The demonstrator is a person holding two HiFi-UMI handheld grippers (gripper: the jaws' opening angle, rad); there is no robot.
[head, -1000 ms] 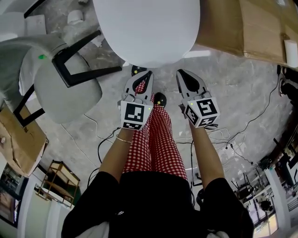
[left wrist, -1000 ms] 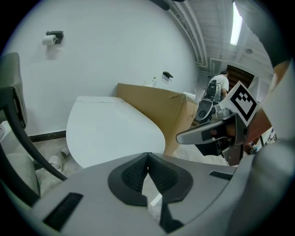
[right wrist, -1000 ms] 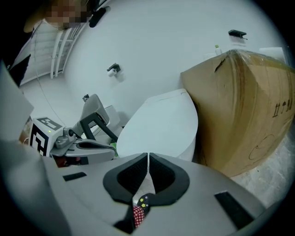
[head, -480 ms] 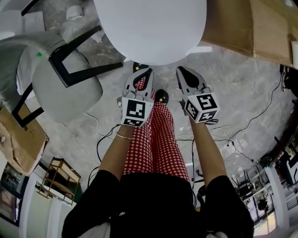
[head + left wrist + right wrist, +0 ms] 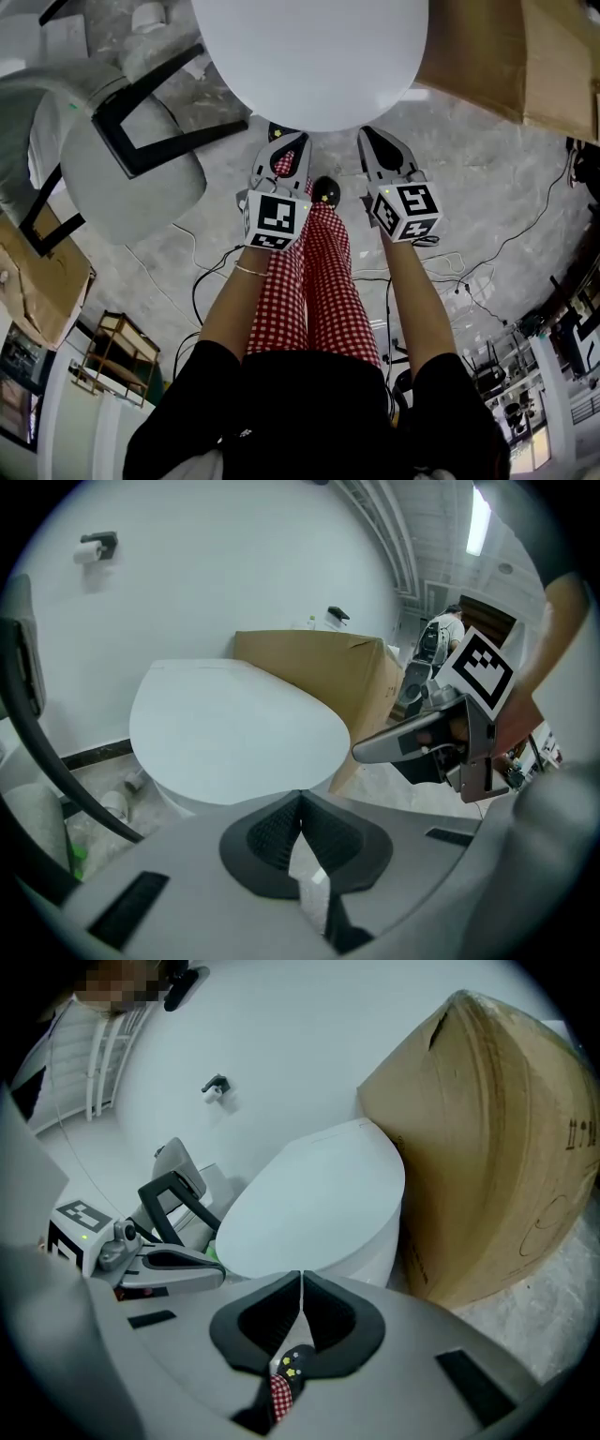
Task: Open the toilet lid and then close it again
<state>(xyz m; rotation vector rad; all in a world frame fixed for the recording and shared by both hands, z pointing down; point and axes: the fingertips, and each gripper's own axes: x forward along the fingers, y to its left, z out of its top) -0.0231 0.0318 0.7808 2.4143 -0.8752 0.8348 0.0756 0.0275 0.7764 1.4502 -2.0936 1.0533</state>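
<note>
Off to the left, a grey chair (image 5: 141,178) crowds that side of the toilet. Next, the left tongs (image 5: 300,141) hover with tips pressed together on nothing, just short of the front rim of the toilet lid (image 5: 309,56). That lid lies down flat, its long axis running straight away from the person and its rounded end toward them. The right tongs (image 5: 366,133), likewise closed and empty, hang beside the same rim. A cardboard box (image 5: 511,52) hems the right side; the floor (image 5: 469,187) in front leaves room. Since a second ago both tongs have edged slightly nearer the rim.
</note>
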